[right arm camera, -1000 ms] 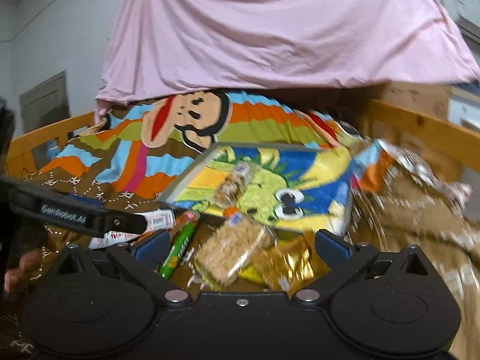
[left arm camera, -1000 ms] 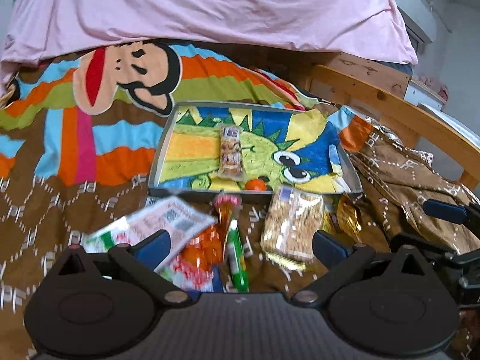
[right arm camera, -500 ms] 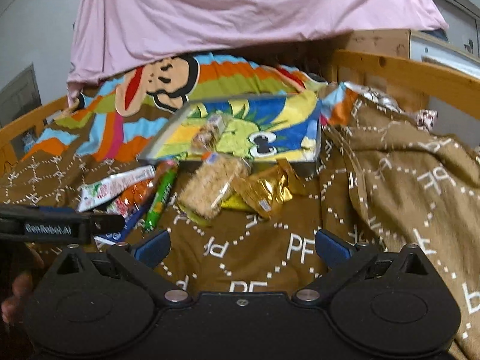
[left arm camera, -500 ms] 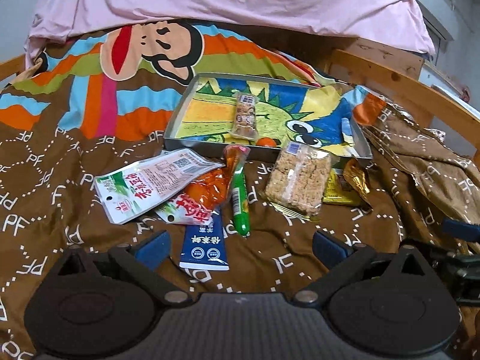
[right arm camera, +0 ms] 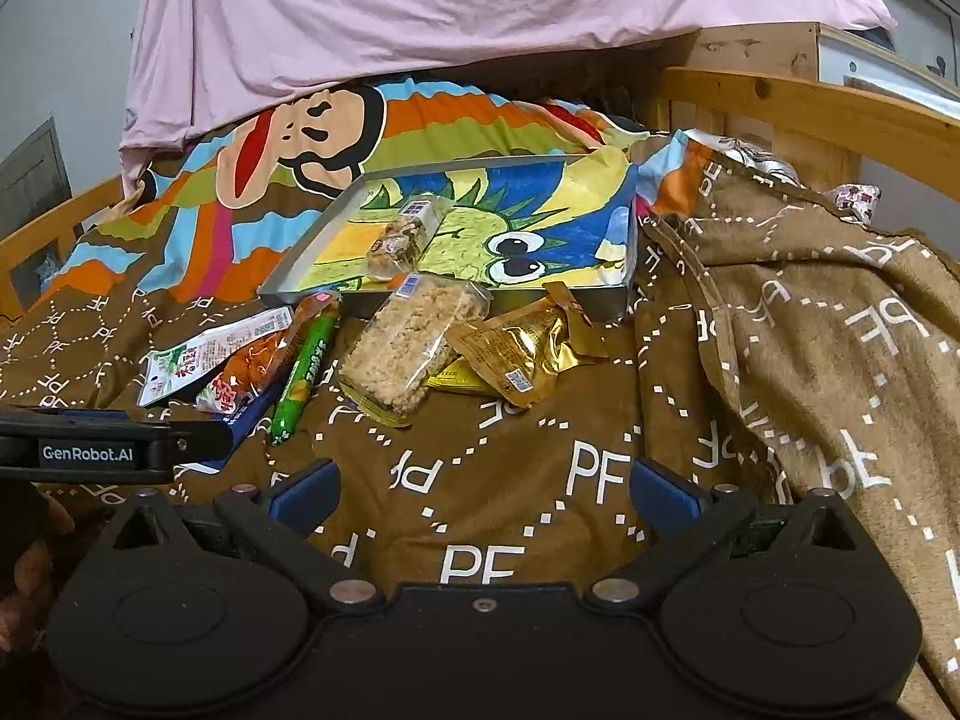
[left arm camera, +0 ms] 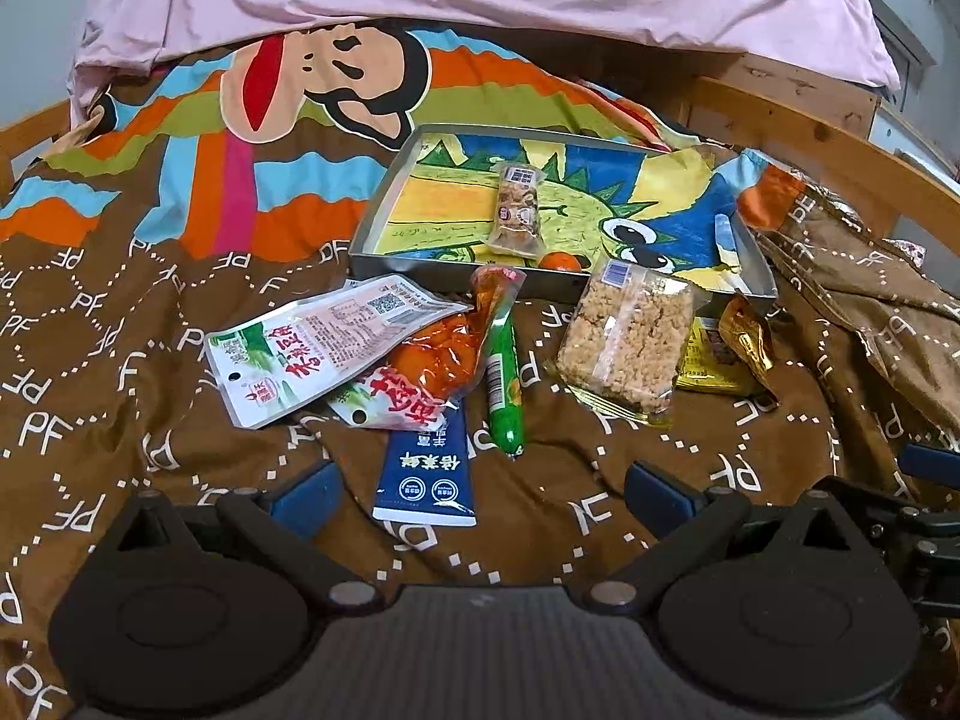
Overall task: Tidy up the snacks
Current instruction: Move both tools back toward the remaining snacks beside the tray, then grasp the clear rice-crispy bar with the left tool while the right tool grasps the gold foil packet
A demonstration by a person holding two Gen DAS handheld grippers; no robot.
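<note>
- Both empty, jaws wide: left gripper (left arm camera: 477, 489) hovers over blue sachet (left arm camera: 427, 474); right gripper (right arm camera: 480, 495) over bare blanket (right arm camera: 540, 456).
- Snacks piled at tray's (left arm camera: 384, 198) 6 o'clock edge; nut bar (left arm camera: 517, 210) and an orange item already in.
- Judgement: take the sachet by its short end and lift straight up; the red pouch (left arm camera: 420, 372) overlaps its far end.
- Soft, wrinkled bedding; wooden rail (right arm camera: 810, 102) at 1 o'clock.
</note>
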